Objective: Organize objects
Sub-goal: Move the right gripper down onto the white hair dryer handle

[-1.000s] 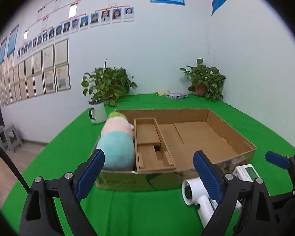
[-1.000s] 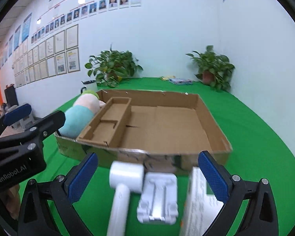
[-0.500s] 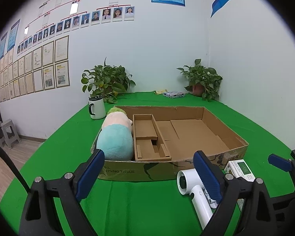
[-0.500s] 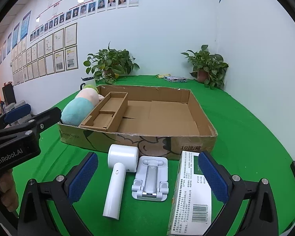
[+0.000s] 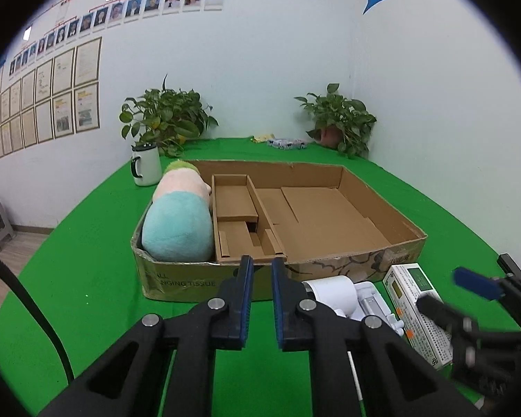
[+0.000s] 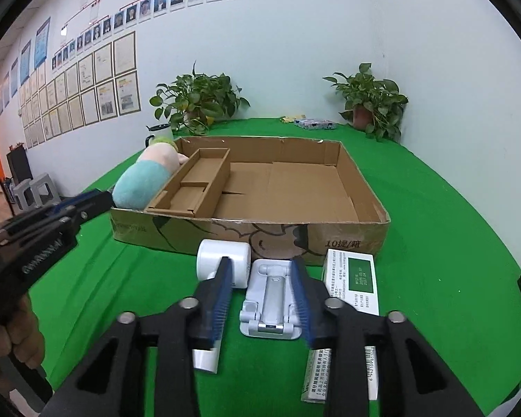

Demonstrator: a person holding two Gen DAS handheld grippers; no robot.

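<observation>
A shallow cardboard box (image 5: 392, 239) (image 6: 350, 229) lies on the green table with a plush toy (image 5: 177, 222) (image 6: 142, 177) in its left compartment. In front of it lie a white hair dryer (image 6: 222, 260) (image 5: 333, 288), a white phone stand (image 6: 271, 299) and a green-and-white medicine box (image 6: 350, 278) (image 5: 416, 299). My left gripper (image 5: 260, 278) is nearly shut and empty, before the box's front wall. My right gripper (image 6: 262, 278) is partly closed, its fingers on either side of the phone stand and above it, touching nothing that I can see.
A white mug (image 5: 146, 166) stands left of the box near a potted plant (image 5: 166, 118). A second plant (image 5: 340, 121) and small packets (image 5: 288, 143) sit at the table's far right corner. Walls close the back and right.
Both grippers have narrowed from wide open. The left one is almost shut. The right one has come down and forward over the phone stand.
</observation>
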